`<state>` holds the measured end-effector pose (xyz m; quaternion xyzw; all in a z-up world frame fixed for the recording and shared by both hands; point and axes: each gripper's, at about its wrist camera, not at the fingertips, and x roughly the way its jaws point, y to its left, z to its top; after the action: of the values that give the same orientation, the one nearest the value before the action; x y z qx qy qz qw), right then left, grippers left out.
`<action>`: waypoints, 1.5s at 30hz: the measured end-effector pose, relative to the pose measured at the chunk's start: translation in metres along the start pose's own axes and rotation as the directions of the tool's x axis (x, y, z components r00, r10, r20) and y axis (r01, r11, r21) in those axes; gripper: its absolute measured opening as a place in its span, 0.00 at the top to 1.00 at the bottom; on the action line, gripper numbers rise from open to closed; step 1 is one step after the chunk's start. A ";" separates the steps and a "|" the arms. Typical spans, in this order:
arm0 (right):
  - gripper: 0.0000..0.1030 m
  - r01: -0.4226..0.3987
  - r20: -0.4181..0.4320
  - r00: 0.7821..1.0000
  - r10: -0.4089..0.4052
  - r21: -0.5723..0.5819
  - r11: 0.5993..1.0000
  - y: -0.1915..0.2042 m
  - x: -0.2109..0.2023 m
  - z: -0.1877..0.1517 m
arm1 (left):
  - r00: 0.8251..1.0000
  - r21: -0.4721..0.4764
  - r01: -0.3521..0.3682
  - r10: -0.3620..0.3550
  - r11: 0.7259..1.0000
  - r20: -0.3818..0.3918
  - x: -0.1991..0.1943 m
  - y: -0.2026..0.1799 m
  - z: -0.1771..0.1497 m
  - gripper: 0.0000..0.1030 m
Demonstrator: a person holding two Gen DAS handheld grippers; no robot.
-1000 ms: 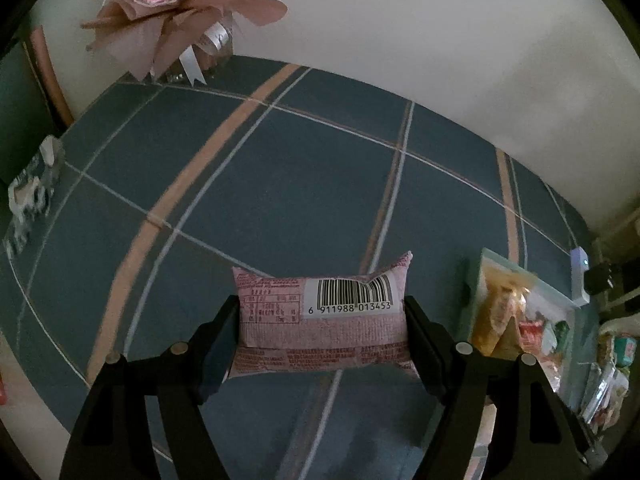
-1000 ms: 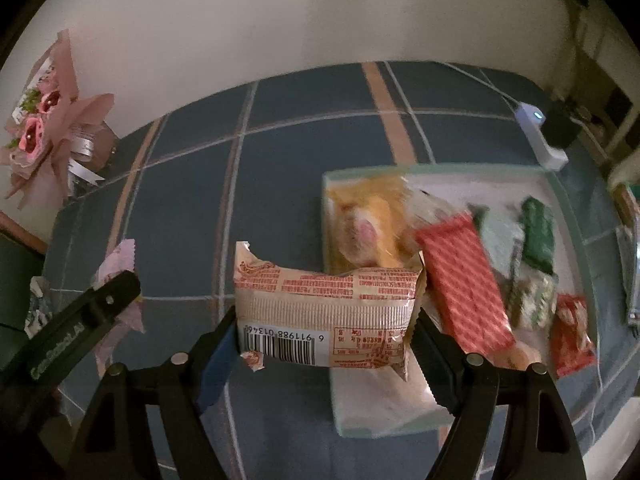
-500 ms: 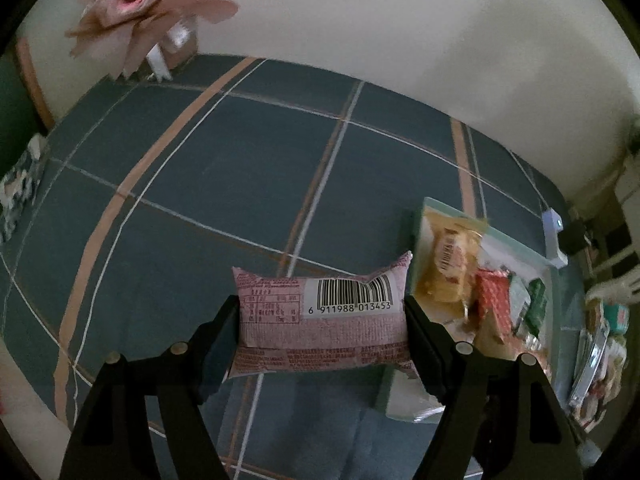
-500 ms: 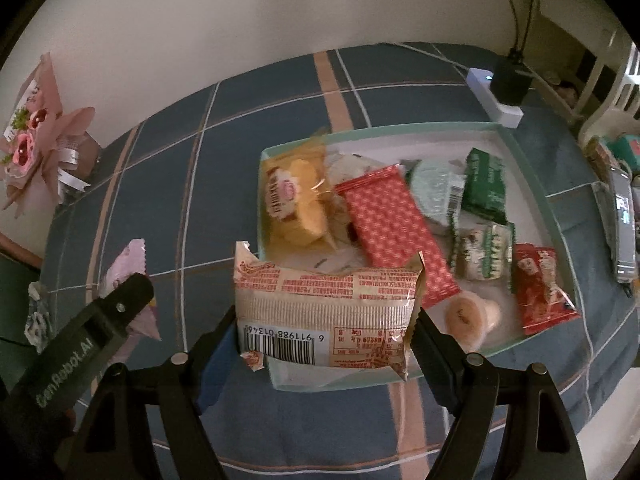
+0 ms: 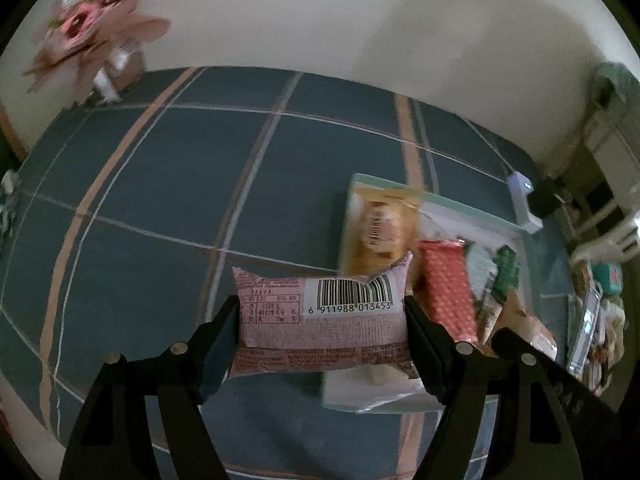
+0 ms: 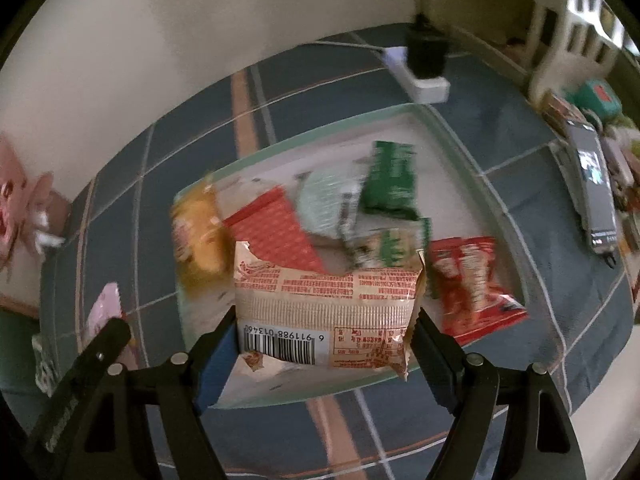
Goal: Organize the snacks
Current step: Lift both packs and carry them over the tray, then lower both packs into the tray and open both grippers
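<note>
My left gripper [image 5: 322, 320] is shut on a pink snack packet [image 5: 320, 322] with a barcode, held above the blue checked cloth just left of the pale green tray [image 5: 472, 206]. My right gripper [image 6: 326, 320] is shut on a beige and orange snack packet [image 6: 326, 312], held over the tray's [image 6: 472, 148] near half. The tray holds several snacks: a yellow packet [image 6: 198, 236], a red patterned packet [image 6: 276, 232], a green packet [image 6: 390, 186] and a red bag [image 6: 472, 280]. The left gripper's black arm [image 6: 86, 364] and its pink packet [image 6: 105, 312] show at the right wrist view's left edge.
A pink paper bouquet [image 5: 92, 36] stands at the far left by the wall. A white power strip with a black plug [image 6: 424, 68] lies behind the tray. A phone [image 6: 596, 196] and other clutter lie to the tray's right. A white wall borders the table's far side.
Both grippers moved rightward with their packets: the tray slid further into the left wrist view, and in the right wrist view the beige packet now hangs over the tray's middle instead of its left edge.
</note>
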<state>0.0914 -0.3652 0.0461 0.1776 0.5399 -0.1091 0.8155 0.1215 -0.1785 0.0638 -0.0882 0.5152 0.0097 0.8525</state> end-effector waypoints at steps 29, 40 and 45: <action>0.19 0.010 -0.012 1.000 -0.008 0.108 0.994 -0.048 0.014 0.021 | 0.998 0.139 0.051 -0.054 0.989 0.017 0.041 -0.058 0.010 0.23; 0.19 0.009 -0.022 1.000 -0.006 0.115 0.993 -0.050 0.021 0.033 | 0.997 0.121 0.078 -0.078 0.990 -0.001 0.056 -0.062 0.016 0.23; 0.19 0.012 -0.025 1.000 -0.009 0.125 0.992 -0.051 0.024 0.037 | 0.996 0.114 0.090 -0.089 0.989 -0.013 0.062 -0.064 0.017 0.23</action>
<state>0.1130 -0.4270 0.0283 0.2270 0.5429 -0.1448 0.7955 0.1723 -0.2429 0.0255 -0.0623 0.5139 -0.0582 0.8536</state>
